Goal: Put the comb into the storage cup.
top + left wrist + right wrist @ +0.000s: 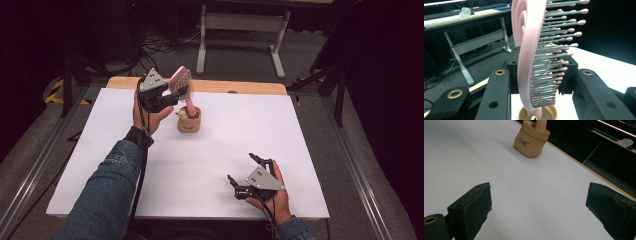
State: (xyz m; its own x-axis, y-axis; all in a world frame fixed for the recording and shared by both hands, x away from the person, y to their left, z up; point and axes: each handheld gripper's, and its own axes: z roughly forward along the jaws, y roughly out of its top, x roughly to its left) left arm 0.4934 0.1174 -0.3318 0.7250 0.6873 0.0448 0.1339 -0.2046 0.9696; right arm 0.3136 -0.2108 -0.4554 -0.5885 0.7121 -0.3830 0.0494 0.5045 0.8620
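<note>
A pink hairbrush (180, 80) stands tilted, its handle down in a small tan pot (189, 121) at the back middle of the white board. My left gripper (176, 94) is shut on the brush head. In the left gripper view the pink back and the bristles (549, 57) fill the gap between the jaws of that gripper (541, 66), with the pot's rim (549, 113) below. My right gripper (239, 166) rests open near the front right, nothing between its jaws. The right gripper view looks past that gripper (539, 202) to the pot (530, 143) and the brush handle (541, 125).
A small pale thing (181, 114) sits in the pot beside the handle. The white board (240, 130) lies on a table with a wooden strip (240, 87) along its back edge. Beyond it are a white desk frame (240, 30) and cables on the floor.
</note>
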